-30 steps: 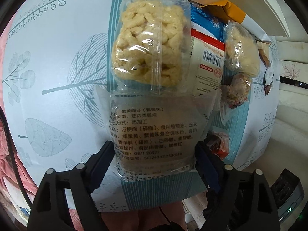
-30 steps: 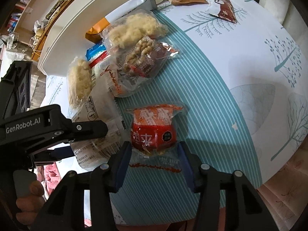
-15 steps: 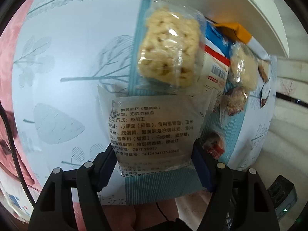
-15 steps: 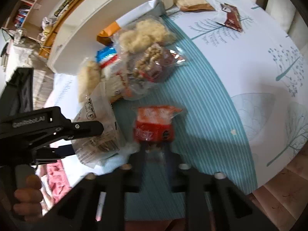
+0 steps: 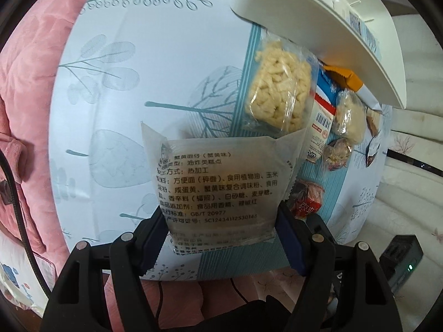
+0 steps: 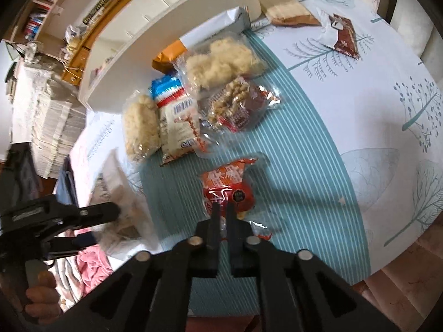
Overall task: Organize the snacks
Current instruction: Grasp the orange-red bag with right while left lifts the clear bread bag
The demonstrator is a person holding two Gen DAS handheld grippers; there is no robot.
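My left gripper is shut on a clear noodle-snack packet with printed text and holds it above the table. It also shows blurred in the right wrist view. My right gripper is shut on the near edge of a red-orange snack packet, which rests on the striped tablecloth. Several more snack packets lie in a cluster next to a white storage bin, seen in the left wrist view as well.
A brown packet and a dark chocolate packet lie farther back on the table. A pink quilt lies left of the table. The table edge is close on my right.
My right gripper has closed on the red-orange packet's near edge. My left gripper has drawn back and lifted with the clear packet, so the cluster and bin look farther away.
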